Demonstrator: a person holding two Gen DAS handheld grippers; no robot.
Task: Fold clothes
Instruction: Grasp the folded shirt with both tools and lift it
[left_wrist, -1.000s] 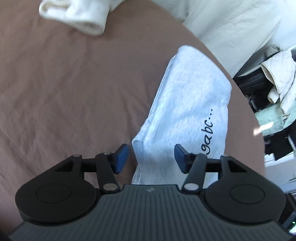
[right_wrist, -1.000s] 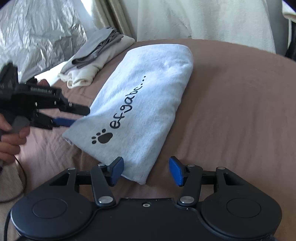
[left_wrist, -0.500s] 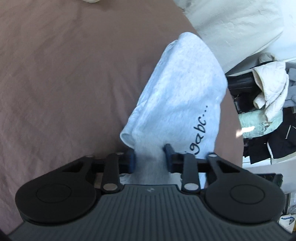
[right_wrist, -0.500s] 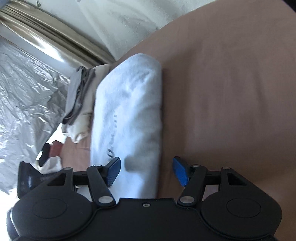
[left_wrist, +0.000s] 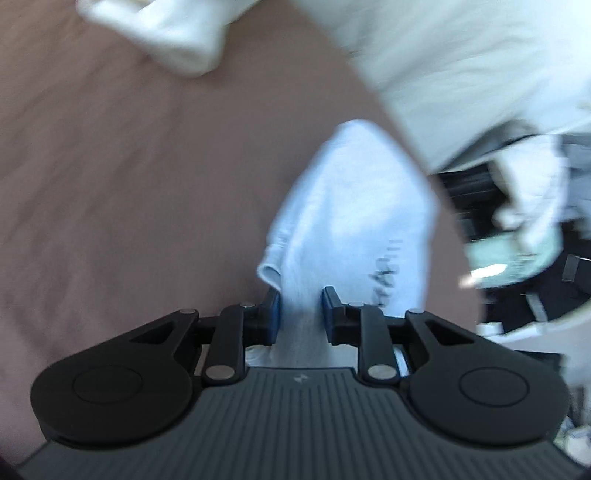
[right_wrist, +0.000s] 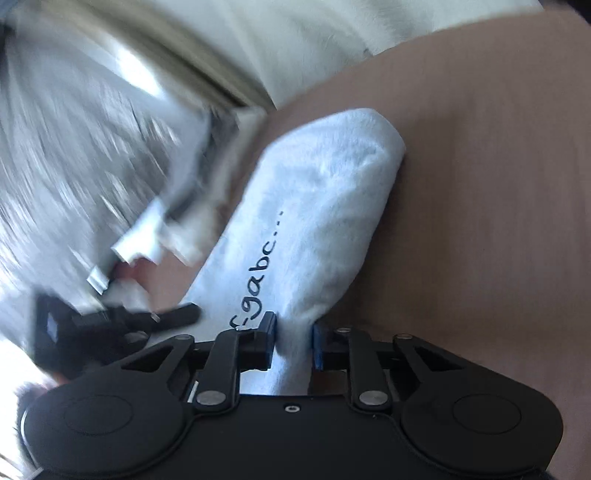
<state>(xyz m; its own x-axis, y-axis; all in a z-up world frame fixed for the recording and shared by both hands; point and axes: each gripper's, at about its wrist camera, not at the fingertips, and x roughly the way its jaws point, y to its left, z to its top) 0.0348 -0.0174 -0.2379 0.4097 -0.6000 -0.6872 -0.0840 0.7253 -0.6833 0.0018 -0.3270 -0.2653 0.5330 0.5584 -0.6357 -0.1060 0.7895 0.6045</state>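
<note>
Both ends of the folded pale grey garment (left_wrist: 354, 206) are gripped at once, and it lies lengthwise on the brown bed sheet (left_wrist: 129, 184), its black handwritten lettering (right_wrist: 264, 273) running along the top face. The left hand-held gripper (left_wrist: 301, 314) is clamped on the near end, blue pads (left_wrist: 274, 314) pressing cloth from both sides, a rolled hem corner poking out just left of the left pad; its jaws have just been closing, with the fabric between them. In the right wrist view, the right hand-held gripper (right_wrist: 293, 341) is pinched on the garment's near edge too, cloth bunched into a narrow neck between the blue pads (right_wrist: 270, 339), and those jaws have also just been closing on it. The lettering ends right at the left pad there. Off to the left in that same view, the other black gripper body (right_wrist: 110, 325) shows at the garment's side, blurred. Beyond the garment's far, rounded end, a white bedcover (right_wrist: 332, 40) hangs across the top, and a crinkled silver sheet (right_wrist: 74, 166) smears along the left side. In the left wrist view, a cream folded cloth (left_wrist: 166, 33) sits on the sheet well apart from the garment, near the top edge, and dark clutter (left_wrist: 517, 240) fills the right side past the bed's edge, too blurred to tell what it is.
</note>
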